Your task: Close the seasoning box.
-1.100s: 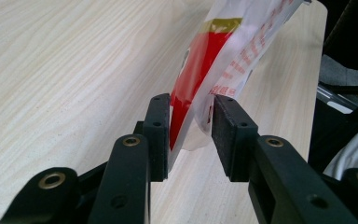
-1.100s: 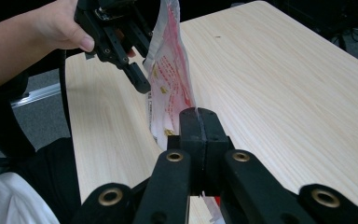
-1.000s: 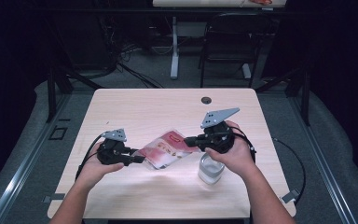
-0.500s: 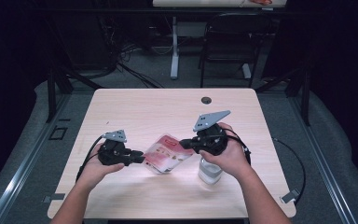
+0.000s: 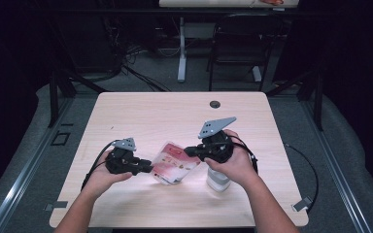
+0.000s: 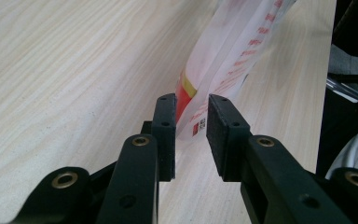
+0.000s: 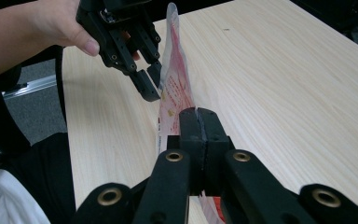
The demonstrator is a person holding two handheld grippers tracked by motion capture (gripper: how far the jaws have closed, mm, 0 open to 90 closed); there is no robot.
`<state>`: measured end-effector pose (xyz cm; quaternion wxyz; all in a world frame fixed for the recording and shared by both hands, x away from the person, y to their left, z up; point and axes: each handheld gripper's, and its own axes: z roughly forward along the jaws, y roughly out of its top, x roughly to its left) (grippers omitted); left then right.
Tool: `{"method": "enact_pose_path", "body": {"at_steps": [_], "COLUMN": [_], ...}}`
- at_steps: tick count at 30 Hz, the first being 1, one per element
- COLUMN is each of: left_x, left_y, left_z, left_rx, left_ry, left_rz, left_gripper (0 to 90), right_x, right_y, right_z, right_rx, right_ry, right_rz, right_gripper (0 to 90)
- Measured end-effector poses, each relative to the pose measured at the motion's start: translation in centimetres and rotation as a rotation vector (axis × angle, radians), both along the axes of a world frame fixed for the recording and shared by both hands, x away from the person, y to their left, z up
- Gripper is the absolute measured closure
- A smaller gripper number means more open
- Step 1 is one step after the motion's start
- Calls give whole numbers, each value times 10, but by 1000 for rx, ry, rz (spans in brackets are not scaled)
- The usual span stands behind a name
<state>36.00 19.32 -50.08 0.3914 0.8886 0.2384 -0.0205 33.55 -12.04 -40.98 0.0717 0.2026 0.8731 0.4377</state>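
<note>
The person is holding a red-and-white plastic pouch point(image 5: 176, 162) just above the wooden counter point(image 5: 175, 116), a little below the middle of the high view, stretched between the two tongs. The right tongs point(image 7: 199, 116) are clamping shut on the pouch's right edge, the thin film pinched flat between the black pads at the centre of the right gripper view. The left tongs point(image 6: 192, 122) are standing slightly apart at the pouch's other end; the jaws have just been opening a touch, and the pouch's corner is sitting in the gap between them without the pads pressing on it. A white bottle point(image 5: 218, 180) is standing on the counter under the right hand point(image 5: 233, 162), at lower right of centre.
</note>
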Motion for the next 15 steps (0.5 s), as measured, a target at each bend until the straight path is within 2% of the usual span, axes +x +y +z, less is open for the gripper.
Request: {"method": "enact_pose_path", "body": {"at_steps": [6, 15], "left_x": [0, -1], "left_y": [0, 2], "left_z": [1, 3], "left_rx": [5, -18], "left_ry": [-4, 1], "left_rz": [15, 14], "left_gripper": [731, 700], "right_x": [0, 0], "right_y": [0, 6], "right_z": [0, 0], "right_rx": [5, 15], "right_ry": [3, 15], "right_rz": [1, 18], "right_gripper": [900, 885]}}
